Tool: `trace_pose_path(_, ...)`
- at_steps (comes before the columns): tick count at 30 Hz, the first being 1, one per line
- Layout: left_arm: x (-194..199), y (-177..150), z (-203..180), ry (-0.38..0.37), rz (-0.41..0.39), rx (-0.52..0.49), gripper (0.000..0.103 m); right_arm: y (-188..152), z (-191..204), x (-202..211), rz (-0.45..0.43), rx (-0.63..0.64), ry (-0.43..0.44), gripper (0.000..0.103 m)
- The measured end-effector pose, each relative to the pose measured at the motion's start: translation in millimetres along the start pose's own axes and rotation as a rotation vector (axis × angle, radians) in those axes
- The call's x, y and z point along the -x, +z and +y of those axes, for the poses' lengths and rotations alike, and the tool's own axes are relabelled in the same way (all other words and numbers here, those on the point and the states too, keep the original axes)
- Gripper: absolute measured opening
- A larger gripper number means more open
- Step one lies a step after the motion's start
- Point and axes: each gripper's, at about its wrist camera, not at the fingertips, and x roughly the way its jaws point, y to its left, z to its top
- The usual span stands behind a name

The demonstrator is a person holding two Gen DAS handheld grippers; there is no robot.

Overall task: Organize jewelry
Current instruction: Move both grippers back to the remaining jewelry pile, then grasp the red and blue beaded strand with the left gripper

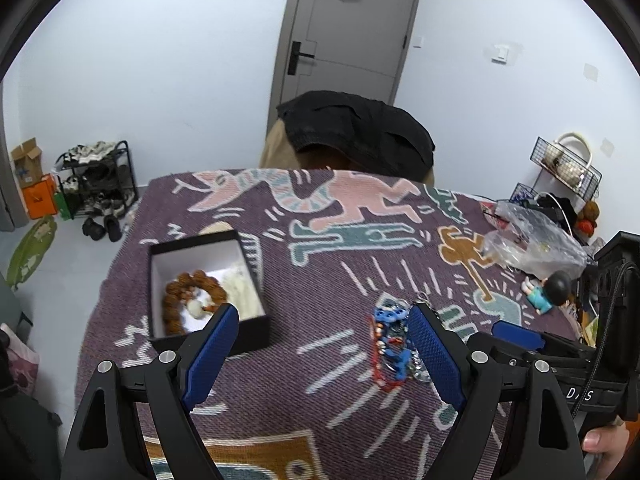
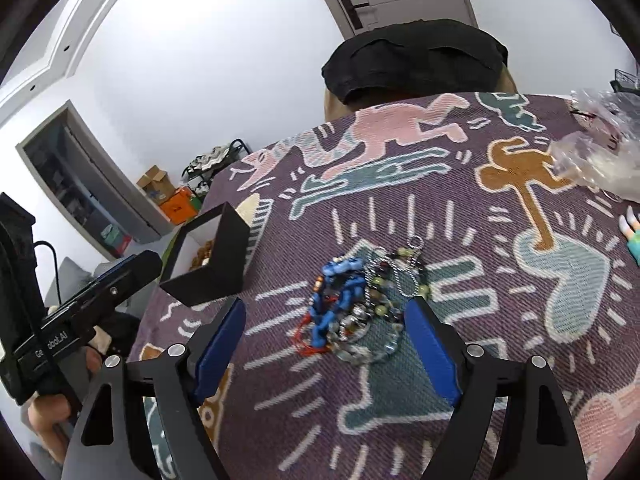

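A tangle of jewelry (image 2: 352, 308) lies on the patterned purple cloth (image 2: 400, 220): blue beads, red cord, a metal chain and glass beads. My right gripper (image 2: 326, 305) hangs open over it, one blue pad on either side of the pile, and neither pad presses on it. In the left wrist view the same pile (image 1: 392, 344) lies by my right-hand fingertip. A black box (image 1: 192, 244) with a white inside holds a brown bead bracelet (image 1: 180, 292) and a white piece (image 1: 240, 288). My left gripper (image 1: 322, 312) is open and holds nothing, its left fingertip over the box's near corner.
At the cloth's right edge lie a crumpled plastic bag (image 1: 532, 244) and a small figurine (image 1: 548, 288). A black garment (image 1: 356, 132) drapes a chair behind the far edge. A wire rack (image 1: 568, 164) stands at the right, a shoe rack (image 1: 96, 180) at the left.
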Motion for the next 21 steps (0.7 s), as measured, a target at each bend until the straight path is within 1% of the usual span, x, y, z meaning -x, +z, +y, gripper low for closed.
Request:
trace_pose_path(6, -9, -7, -13, -0.03, 0.023, -0.01, 0.087, -6, -15, 6, -0.005, -0.016, -0.016, 0.082)
trace_pose_path(7, -10, -8, -15, -0.035, 0.027, -0.011, 0.086, -8, -18, 7, -0.007, -0.014, -0.019, 0.082)
trace_pose_path(9, -14, -10, -19, -0.043, 0.04, -0.014, 0.082, -11, -21, 10, -0.008, -0.016, -0.021, 0.082)
trace_pose_path(11, -20, -13, -22, -0.051, 0.059, -0.015, 0.075, -14, -29, 13, -0.012, -0.025, -0.023, 0.082)
trace_pose_path(15, -32, -16, -29, -0.072, 0.092, -0.015, 0.07, -18, -42, 20, -0.022, -0.045, -0.03, 0.082)
trace_pose_path(17, -39, -18, -32, -0.076, 0.111, -0.017, 0.063, -19, -51, 22, -0.025, -0.064, -0.034, 0.082)
trace_pose_path(21, -57, -22, -37, -0.086, 0.157, -0.011, 0.054, -22, -64, 23, -0.025, -0.09, -0.043, 0.082)
